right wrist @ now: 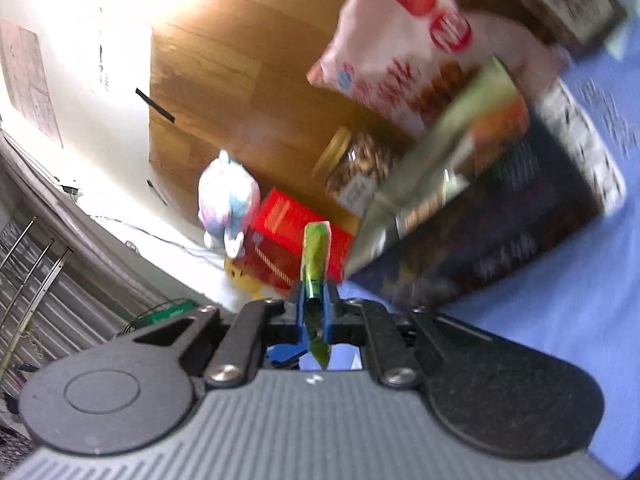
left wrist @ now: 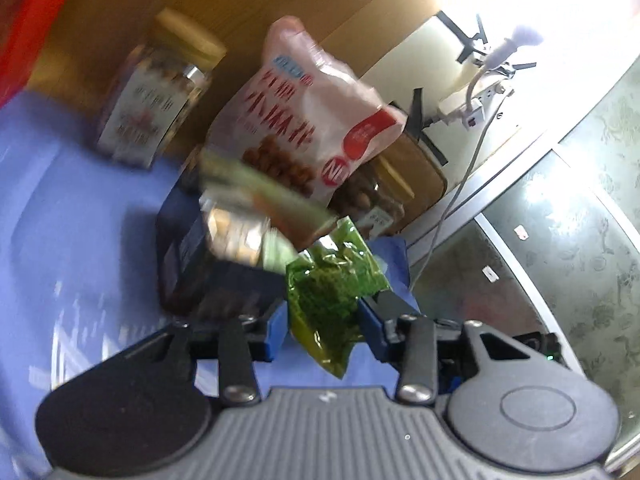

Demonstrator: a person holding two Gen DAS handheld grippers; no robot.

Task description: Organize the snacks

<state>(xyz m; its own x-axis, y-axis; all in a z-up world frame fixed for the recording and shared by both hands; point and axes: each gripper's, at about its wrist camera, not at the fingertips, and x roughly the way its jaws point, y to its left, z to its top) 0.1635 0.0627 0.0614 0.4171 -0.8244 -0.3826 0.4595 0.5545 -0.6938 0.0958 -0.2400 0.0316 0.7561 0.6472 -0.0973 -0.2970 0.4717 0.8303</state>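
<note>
While the right gripper [right wrist: 314, 307] is clamped on the green packet [right wrist: 316, 256], which the left gripper [left wrist: 323, 312] flanks with fingers apart, not pinching, I would carry it level to the dark box [right wrist: 504, 216] under the pink bag [right wrist: 404, 40] on the blue cloth [right wrist: 560, 320], avoiding the leaning green pouch [right wrist: 452, 148].

Daylight overexposes the wall [left wrist: 520, 8] toward one o'clock in the left view and eleven o'clock in the right, motion blur smears the snack bags [right wrist: 440, 152] centrally, and fisheye curvature bends both frames' edges.
</note>
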